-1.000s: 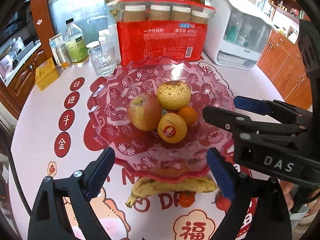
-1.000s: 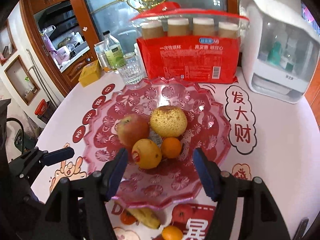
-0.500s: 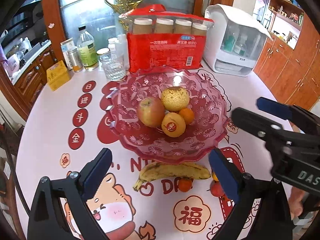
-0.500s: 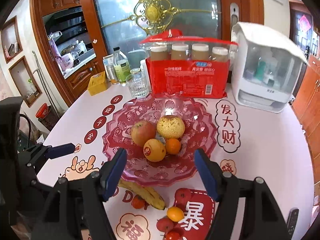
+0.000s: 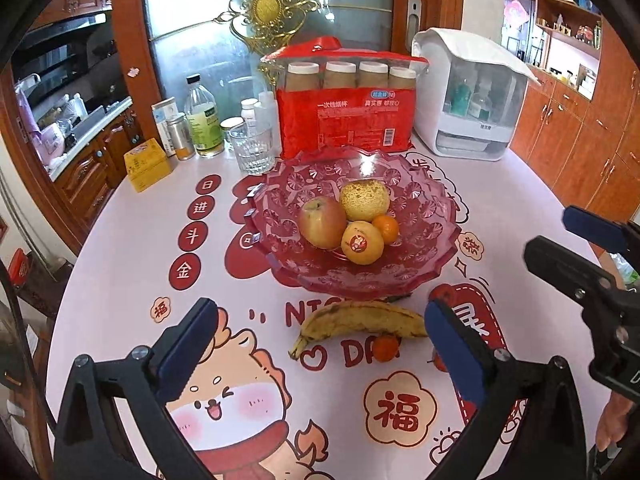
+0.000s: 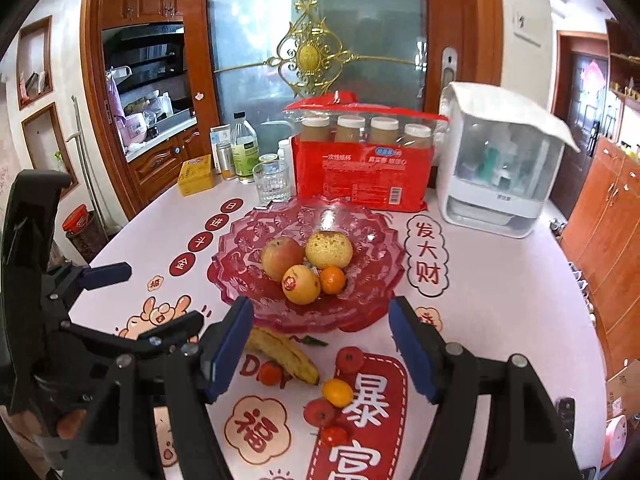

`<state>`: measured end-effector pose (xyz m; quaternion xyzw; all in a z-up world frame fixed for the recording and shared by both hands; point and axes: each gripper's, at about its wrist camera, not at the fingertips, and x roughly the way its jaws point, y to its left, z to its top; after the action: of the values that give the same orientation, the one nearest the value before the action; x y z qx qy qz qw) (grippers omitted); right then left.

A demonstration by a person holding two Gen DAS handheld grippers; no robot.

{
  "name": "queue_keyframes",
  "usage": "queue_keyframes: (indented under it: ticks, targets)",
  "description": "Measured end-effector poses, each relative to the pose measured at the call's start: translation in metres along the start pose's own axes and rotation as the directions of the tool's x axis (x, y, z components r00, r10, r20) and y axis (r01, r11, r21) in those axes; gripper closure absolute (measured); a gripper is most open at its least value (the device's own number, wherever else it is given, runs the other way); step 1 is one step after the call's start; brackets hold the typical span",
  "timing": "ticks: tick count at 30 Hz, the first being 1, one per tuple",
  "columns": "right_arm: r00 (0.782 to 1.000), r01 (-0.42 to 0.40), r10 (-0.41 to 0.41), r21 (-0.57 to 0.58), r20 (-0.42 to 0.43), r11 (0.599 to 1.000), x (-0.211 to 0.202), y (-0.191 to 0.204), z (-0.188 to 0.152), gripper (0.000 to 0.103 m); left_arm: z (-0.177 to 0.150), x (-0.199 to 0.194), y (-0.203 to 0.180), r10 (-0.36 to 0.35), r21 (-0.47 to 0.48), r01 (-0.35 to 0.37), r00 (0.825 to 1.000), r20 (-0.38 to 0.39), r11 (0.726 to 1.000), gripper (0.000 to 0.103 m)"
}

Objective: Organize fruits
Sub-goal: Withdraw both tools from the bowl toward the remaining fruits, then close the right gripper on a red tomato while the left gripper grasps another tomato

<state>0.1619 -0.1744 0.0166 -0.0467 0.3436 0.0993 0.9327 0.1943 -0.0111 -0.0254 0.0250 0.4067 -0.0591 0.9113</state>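
Left wrist view: our left gripper (image 5: 316, 344) has its jaws spread wide, just been opening, nothing gripped; the banana (image 5: 362, 320) lies on the table (image 5: 120, 300) between the fingertips, just in front of the red bowl (image 5: 424, 264). Bowl holds the apple (image 5: 322, 222), pear (image 5: 364, 200) and two oranges. Our right gripper (image 6: 320, 344) is parted too, empty, with small loose fruits (image 6: 338, 392) on the table below it.

Both my wrist views bright and sharp; daylight through the frosted glass door (image 6: 316, 64). Soft shadows, strong fisheye bending, black vignette at corners.
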Motion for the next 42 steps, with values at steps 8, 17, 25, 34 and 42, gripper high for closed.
queue_keyframes:
  ticks: [8,17,25,34,42]
  targets:
    - [0.999,0.043,-0.043,0.033,0.015,0.999,-0.009,-0.006,-0.032,0.033,-0.025,0.0,-0.001,0.036,-0.019,-0.035,0.999,0.021,0.999,0.001]
    - [0.998,0.065,-0.065,0.063,-0.008,0.996,0.002,-0.01,-0.064,0.033,-0.047,0.028,0.002,0.062,-0.026,-0.063,0.998,-0.025,0.998,0.001]
    - [0.996,0.057,-0.05,0.09,-0.078,0.994,0.026,-0.018,-0.085,0.033,-0.049,0.045,0.022,0.033,-0.068,-0.035,0.999,-0.04,0.997,0.001]
    - [0.988,0.036,-0.025,0.066,-0.154,0.997,0.052,-0.02,-0.114,0.033,-0.052,0.059,0.023,-0.037,-0.037,0.036,0.998,-0.049,0.999,0.001]
    - [0.978,0.007,0.002,0.041,-0.209,0.999,0.074,-0.016,-0.138,0.042,-0.063,0.071,-0.005,-0.074,0.042,0.077,0.995,-0.069,0.996,0.003]
